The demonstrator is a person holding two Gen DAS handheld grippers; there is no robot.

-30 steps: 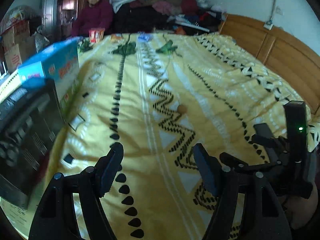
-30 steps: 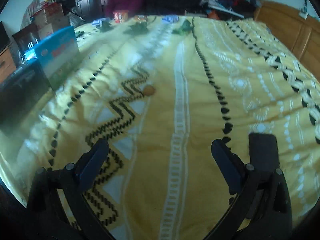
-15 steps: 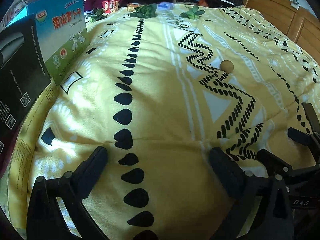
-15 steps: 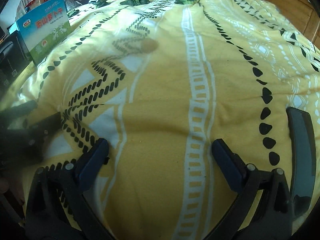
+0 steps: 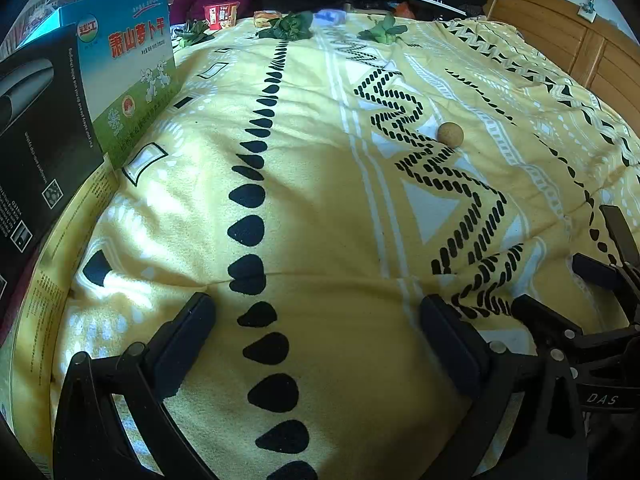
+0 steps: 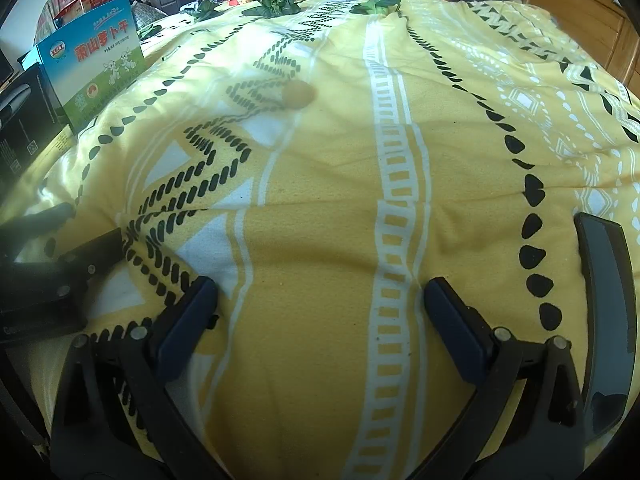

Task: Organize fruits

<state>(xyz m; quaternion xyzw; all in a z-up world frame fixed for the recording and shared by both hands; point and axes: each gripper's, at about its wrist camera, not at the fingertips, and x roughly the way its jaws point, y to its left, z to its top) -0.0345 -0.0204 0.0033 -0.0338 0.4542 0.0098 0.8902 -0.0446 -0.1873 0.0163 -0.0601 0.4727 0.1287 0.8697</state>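
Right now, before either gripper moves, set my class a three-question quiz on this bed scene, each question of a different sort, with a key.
1. True or false: the left gripper holds the small round tan fruit.
2. Multiple choice. The fruit lies on: A) a wooden table, B) the yellow patterned blanket, C) the blue and green box.
3. Fill in the missing word: the fingers of the right gripper are ____, with nothing between them.

Key: 1 false, the fruit lies apart, farther up the blanket. 2 B. 3 open.
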